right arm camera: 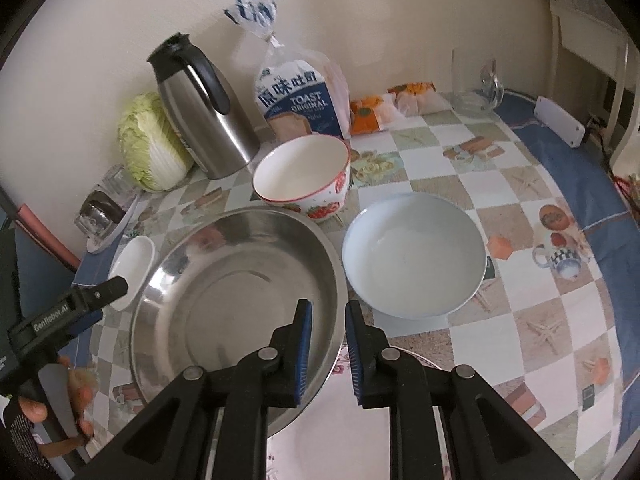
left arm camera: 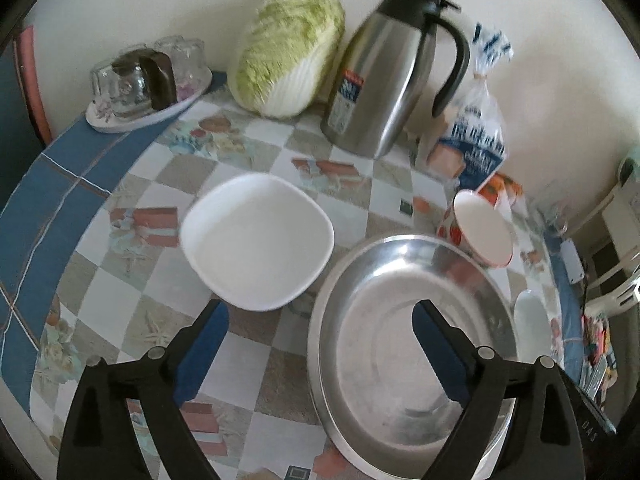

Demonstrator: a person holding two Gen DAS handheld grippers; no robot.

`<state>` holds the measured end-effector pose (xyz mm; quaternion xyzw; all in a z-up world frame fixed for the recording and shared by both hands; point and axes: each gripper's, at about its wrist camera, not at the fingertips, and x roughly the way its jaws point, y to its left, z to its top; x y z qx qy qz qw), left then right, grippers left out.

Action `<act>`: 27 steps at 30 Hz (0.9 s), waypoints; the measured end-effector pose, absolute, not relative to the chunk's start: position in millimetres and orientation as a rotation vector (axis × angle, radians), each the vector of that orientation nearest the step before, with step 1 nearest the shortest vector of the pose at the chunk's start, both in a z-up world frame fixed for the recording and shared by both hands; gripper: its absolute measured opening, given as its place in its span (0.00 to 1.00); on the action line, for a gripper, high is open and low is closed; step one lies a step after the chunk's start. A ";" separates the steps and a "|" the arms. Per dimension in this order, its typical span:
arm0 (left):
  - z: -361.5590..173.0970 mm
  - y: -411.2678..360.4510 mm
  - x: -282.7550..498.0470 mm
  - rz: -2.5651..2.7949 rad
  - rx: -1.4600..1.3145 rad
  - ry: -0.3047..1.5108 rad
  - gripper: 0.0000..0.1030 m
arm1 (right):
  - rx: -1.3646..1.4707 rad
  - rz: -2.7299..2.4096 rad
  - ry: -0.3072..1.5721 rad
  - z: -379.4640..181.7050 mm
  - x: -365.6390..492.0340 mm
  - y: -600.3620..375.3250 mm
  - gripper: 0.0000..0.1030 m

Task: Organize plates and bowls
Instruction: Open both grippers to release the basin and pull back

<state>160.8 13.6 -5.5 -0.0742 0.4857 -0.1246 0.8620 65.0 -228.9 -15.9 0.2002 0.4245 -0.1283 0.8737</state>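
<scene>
A large steel bowl (right arm camera: pixel 236 292) sits on a floral plate (right arm camera: pixel 340 420) near the table's front; it also shows in the left wrist view (left arm camera: pixel 404 344). My right gripper (right arm camera: pixel 328 340) is shut on the steel bowl's near rim, one finger inside and one outside. My left gripper (left arm camera: pixel 320 340) is open and empty, hovering just short of a white square plate (left arm camera: pixel 256 240), also seen in the right wrist view (right arm camera: pixel 134 268). A strawberry bowl (right arm camera: pixel 304 180) and a pale blue bowl (right arm camera: pixel 414 256) stand behind and right of the steel bowl.
Against the wall stand a napa cabbage (left arm camera: pixel 288 56), a steel thermos jug (left arm camera: pixel 388 80) and a toast bag (right arm camera: pixel 300 96). A tray of upturned glasses (left arm camera: pixel 144 84) is at far left. Snack packets (right arm camera: pixel 392 108) and a glass jug (right arm camera: pixel 476 84) sit at back right.
</scene>
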 end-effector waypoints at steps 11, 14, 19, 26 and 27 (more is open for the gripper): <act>17.8 31.6 148.4 -0.286 -0.230 0.930 0.91 | 0.372 -0.247 0.861 1.6 52.6 -208.6 0.18; 19.9 30.4 144.3 -0.312 -0.241 0.924 0.91 | 0.367 -0.241 0.858 3.6 48.3 -203.9 0.18; 25.7 26.0 135.0 -0.345 -0.256 0.899 0.91 | 0.369 -0.231 0.853 6.3 40.9 -197.8 0.21; 31.1 23.2 118.4 -0.352 -0.269 0.883 0.91 | 0.366 -0.238 0.842 9.8 25.6 -191.9 0.32; 31.6 22.8 115.7 -0.354 -0.270 0.881 0.91 | 0.364 -0.242 0.841 9.9 23.8 -191.1 0.38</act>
